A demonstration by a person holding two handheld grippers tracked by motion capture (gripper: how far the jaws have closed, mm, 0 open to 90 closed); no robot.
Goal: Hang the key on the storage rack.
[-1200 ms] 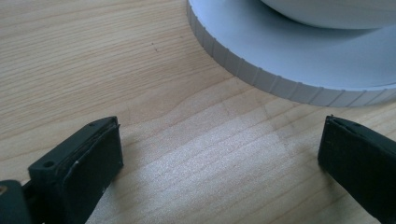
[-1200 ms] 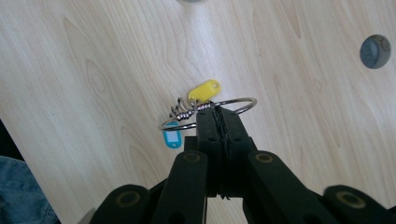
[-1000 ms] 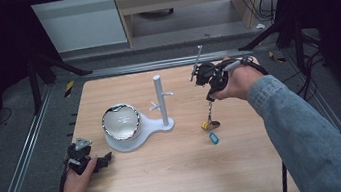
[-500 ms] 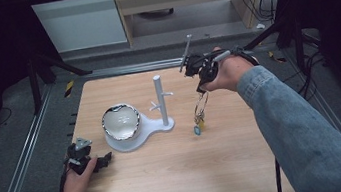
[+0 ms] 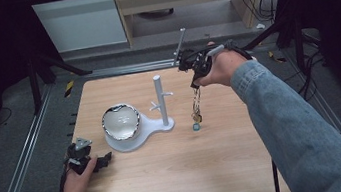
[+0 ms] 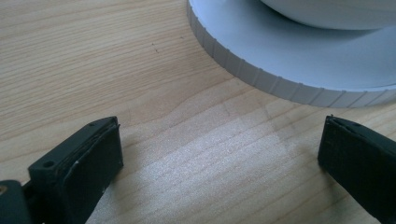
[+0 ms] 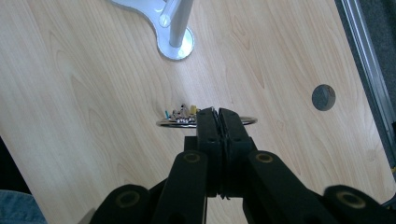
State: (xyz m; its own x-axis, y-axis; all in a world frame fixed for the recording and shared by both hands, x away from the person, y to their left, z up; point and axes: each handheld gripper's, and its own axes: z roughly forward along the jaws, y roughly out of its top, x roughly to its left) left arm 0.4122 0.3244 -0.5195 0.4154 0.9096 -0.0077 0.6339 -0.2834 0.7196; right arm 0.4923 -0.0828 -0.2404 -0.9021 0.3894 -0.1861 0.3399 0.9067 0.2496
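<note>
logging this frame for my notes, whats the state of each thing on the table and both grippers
bracelet: hanging from the right gripper, charms dangling just above the table
right gripper: jaws shut on the bracelet's ring, raised off the table beside the stand
left gripper: jaws open, nothing between them, resting low on the table by the stand's base
stand: upright, pegs bare
bowl: upright on the stand's base, contents unclear

Since the earlier pictures, the right gripper [image 5: 194,70] has risen and drifted toward ten o'clock across the desk [image 5: 229,168], nearer the white stand [image 5: 161,102]. The key ring [image 5: 195,103] clamped in its jaws went along: its lowest charm, formerly on the wood, now hangs just above it.
</note>
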